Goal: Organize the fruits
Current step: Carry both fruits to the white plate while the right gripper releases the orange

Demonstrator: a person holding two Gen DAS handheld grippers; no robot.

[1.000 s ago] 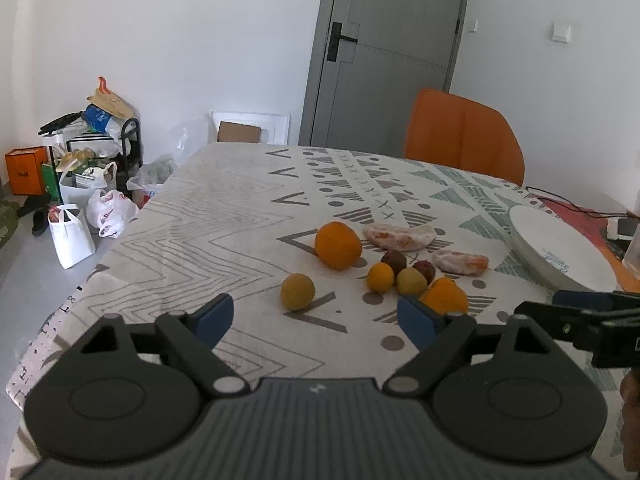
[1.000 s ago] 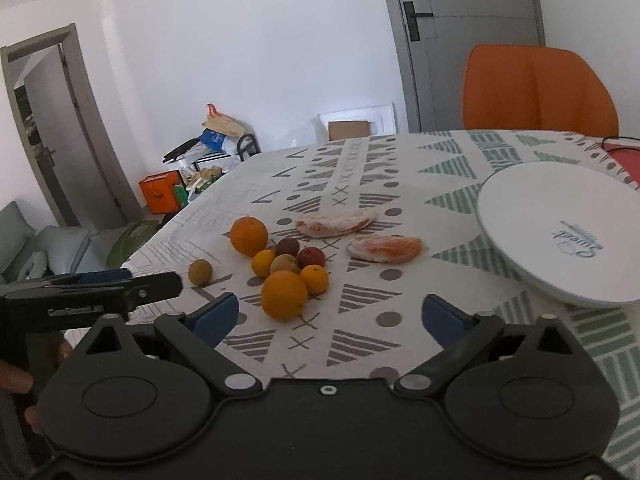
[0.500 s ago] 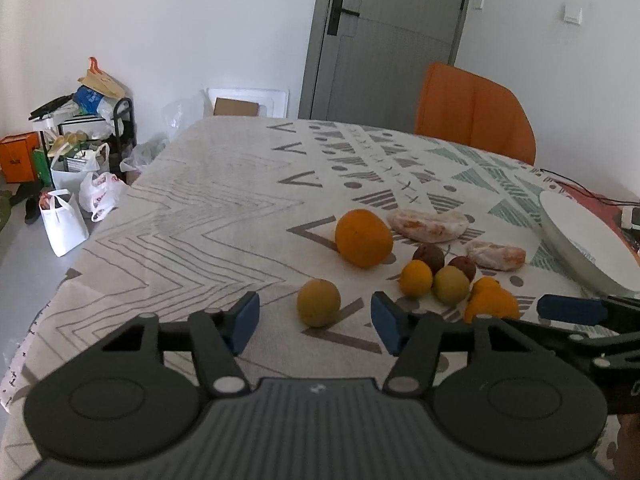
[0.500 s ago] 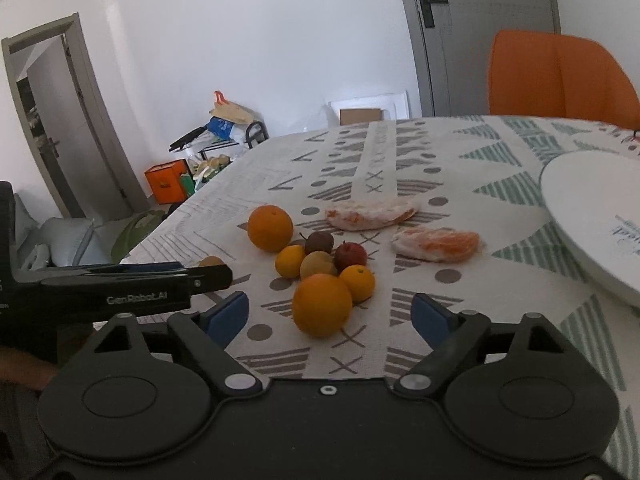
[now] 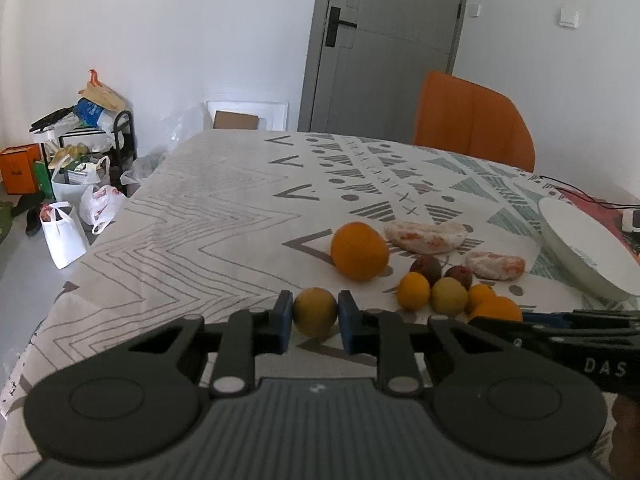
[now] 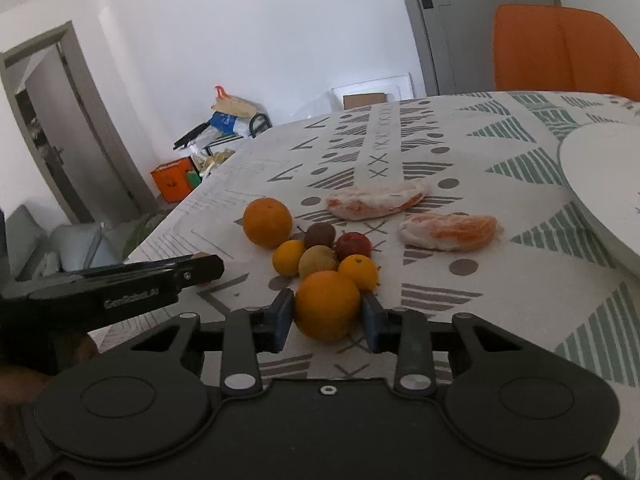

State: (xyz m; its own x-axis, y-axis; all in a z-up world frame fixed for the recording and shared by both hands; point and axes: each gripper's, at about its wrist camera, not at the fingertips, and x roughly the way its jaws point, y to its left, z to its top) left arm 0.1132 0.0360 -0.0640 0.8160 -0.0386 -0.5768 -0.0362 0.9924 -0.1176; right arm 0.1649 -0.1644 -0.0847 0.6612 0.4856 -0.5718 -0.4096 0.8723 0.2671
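My left gripper (image 5: 315, 318) is shut on a small yellow-brown fruit (image 5: 315, 312) that rests on the patterned tablecloth. My right gripper (image 6: 327, 316) is shut on a large orange (image 6: 327, 305) at the near end of a cluster of several small fruits (image 6: 320, 254). Another large orange (image 5: 359, 251) lies behind, also in the right wrist view (image 6: 267, 222). Two peeled citrus pieces (image 6: 376, 201) (image 6: 450, 231) lie beyond the cluster. A white plate (image 6: 604, 184) lies at the right.
An orange chair (image 5: 474, 120) stands at the table's far side. Bags and a cluttered rack (image 5: 80, 168) stand on the floor at the left. A cable and a small device (image 5: 630, 220) lie at the table's right edge.
Both grippers moved forward and down to the table and closed, the left on the yellow-brown fruit, the right on the large orange.
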